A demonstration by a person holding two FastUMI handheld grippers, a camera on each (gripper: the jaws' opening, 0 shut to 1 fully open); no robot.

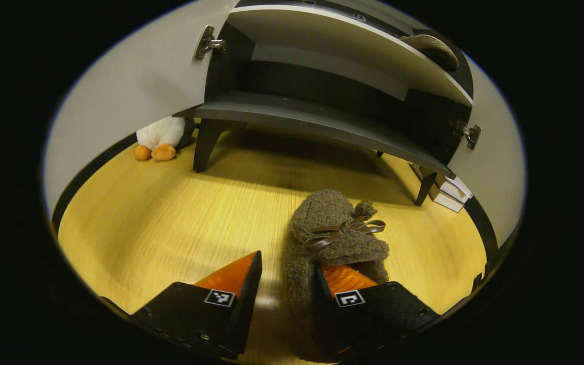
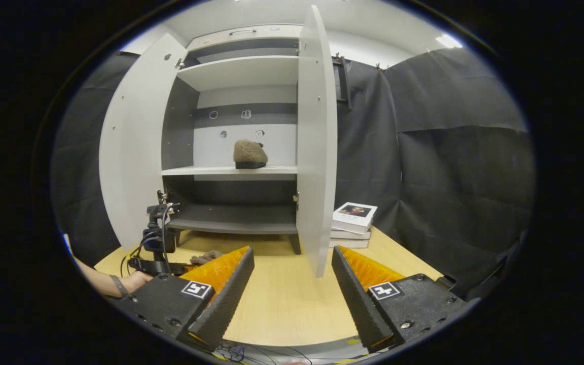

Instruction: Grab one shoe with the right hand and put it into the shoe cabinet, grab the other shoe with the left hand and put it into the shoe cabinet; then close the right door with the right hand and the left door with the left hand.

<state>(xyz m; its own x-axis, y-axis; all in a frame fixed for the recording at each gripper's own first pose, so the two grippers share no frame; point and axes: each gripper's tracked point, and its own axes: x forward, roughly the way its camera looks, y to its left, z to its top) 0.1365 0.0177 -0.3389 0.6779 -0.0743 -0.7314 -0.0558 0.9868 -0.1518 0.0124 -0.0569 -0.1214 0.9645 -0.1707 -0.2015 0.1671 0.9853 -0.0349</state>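
A brown fuzzy slipper [image 1: 335, 233] with a bow lies on the wooden floor in front of the shoe cabinet [image 1: 322, 124]. My left gripper [image 1: 288, 259] is open at its heel. One finger sits inside the slipper's opening and the other outside its left wall, with that wall between them. The second slipper [image 2: 250, 153] stands on the cabinet's middle shelf [image 2: 231, 171], and its edge [image 1: 434, 48] peeks over the shelf in the left gripper view. My right gripper [image 2: 292, 249] hangs open and holds nothing, well back from the cabinet, facing the edge of the open right door [image 2: 316, 142]. The left door [image 2: 130, 142] is open too.
A plush toy with orange feet [image 1: 160, 139] sits by the cabinet's left leg. Books [image 2: 353, 220] are stacked to the right of the cabinet. In the right gripper view, a hand [image 2: 135, 280] holds the left gripper low at the cabinet's front. Black cloth walls close the booth.
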